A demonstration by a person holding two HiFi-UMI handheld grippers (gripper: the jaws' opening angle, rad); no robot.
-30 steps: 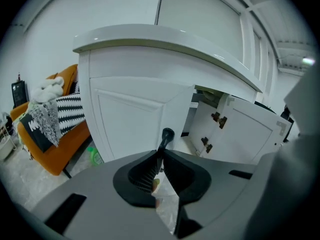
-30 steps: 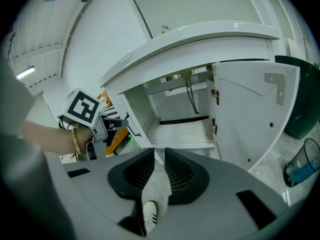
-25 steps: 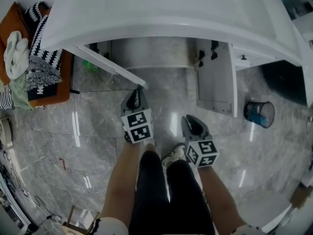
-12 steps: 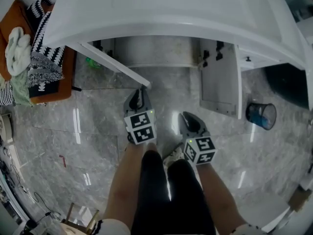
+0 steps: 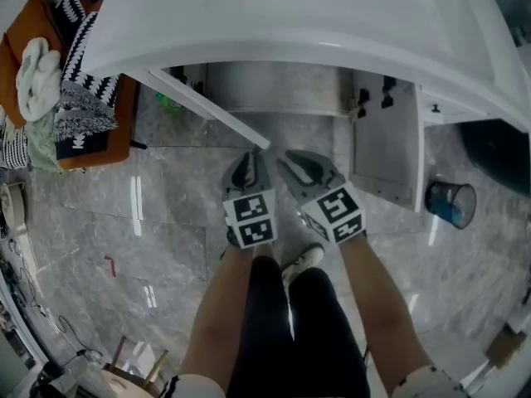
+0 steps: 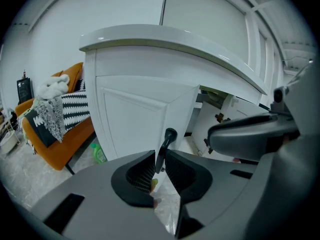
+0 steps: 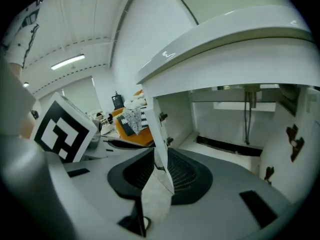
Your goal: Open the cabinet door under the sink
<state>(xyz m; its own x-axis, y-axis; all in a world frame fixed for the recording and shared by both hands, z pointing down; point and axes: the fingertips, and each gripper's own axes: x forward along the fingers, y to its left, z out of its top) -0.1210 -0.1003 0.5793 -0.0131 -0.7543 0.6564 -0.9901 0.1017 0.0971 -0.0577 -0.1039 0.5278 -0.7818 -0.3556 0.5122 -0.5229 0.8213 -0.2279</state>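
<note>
Under the white sink [image 5: 290, 15] both cabinet doors stand open. The left door [image 5: 207, 106] is swung far out towards me, and the right door [image 5: 386, 139] hangs open too. My left gripper [image 5: 249, 157] is at the left door's free edge. In the left gripper view the door's black handle [image 6: 167, 136] stands between the pads of the left gripper [image 6: 159, 166], with a thin gap beside it. My right gripper [image 5: 286, 162] points up-left at the same edge. In the right gripper view the door [image 7: 159, 134] runs edge-on through the open right gripper [image 7: 159, 166].
An orange seat [image 5: 124, 135] piled with clothes stands at the left. A green bottle [image 5: 168, 102] lies on the floor behind the left door. A dark bin [image 5: 450, 201] stands at the right. A drain pipe [image 7: 246, 119] hangs inside the cabinet. My legs and a shoe [image 5: 303, 259] are below.
My right gripper has swung up and to the left, rolling over, from beside my knee to the left door's free edge. The left gripper has stayed at the handle.
</note>
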